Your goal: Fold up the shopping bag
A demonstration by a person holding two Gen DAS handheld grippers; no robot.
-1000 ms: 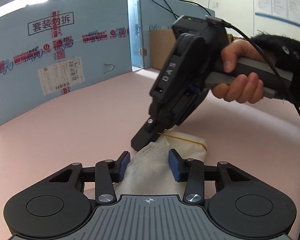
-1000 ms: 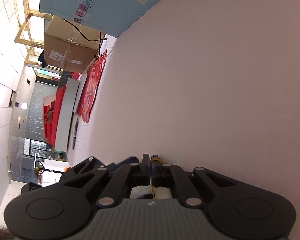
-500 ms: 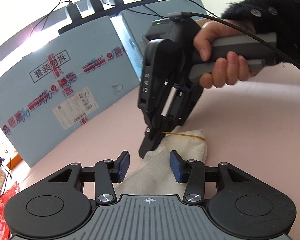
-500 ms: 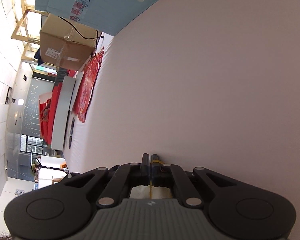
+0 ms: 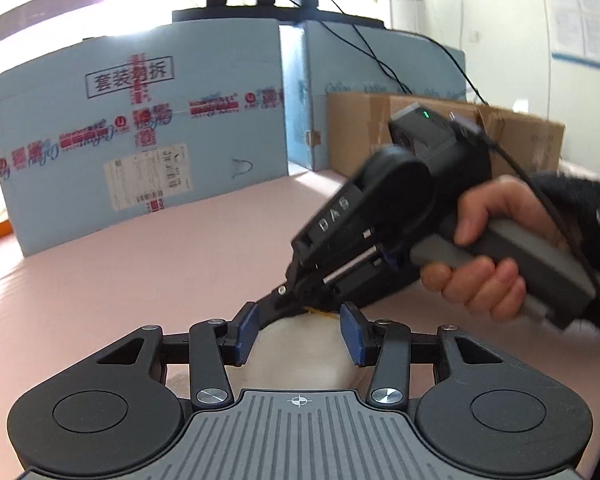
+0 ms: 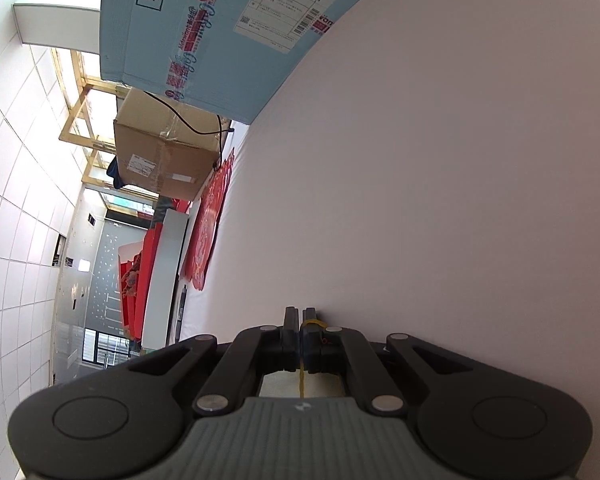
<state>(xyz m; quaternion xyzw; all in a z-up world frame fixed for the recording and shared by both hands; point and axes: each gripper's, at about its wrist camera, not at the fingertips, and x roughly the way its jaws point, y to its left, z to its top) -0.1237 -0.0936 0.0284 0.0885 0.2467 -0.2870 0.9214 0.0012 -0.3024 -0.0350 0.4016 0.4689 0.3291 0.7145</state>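
The folded white shopping bag (image 5: 296, 348) lies on the pink table, between the blue pads of my left gripper (image 5: 298, 334). The pads stand apart on either side of the bundle; I cannot tell whether they touch it. A yellow rubber band (image 5: 320, 313) shows at the bag's far end. My right gripper (image 5: 268, 308) comes in from the right with its tips at that end. In the right wrist view my right gripper (image 6: 301, 334) is shut on the yellow band (image 6: 301, 376), with white bag (image 6: 280, 384) showing behind the fingers.
A large blue printed carton (image 5: 140, 136) stands at the back of the pink table (image 5: 140, 264), with a brown cardboard box (image 5: 380, 132) to its right. In the right wrist view the blue carton (image 6: 220, 28) and another brown box (image 6: 164, 156) lie beyond the table (image 6: 440, 180).
My right gripper has tilted lower and flatter, its tips now close in front of my left pads. The bag sits nearer and less of it shows. The left view has swung.
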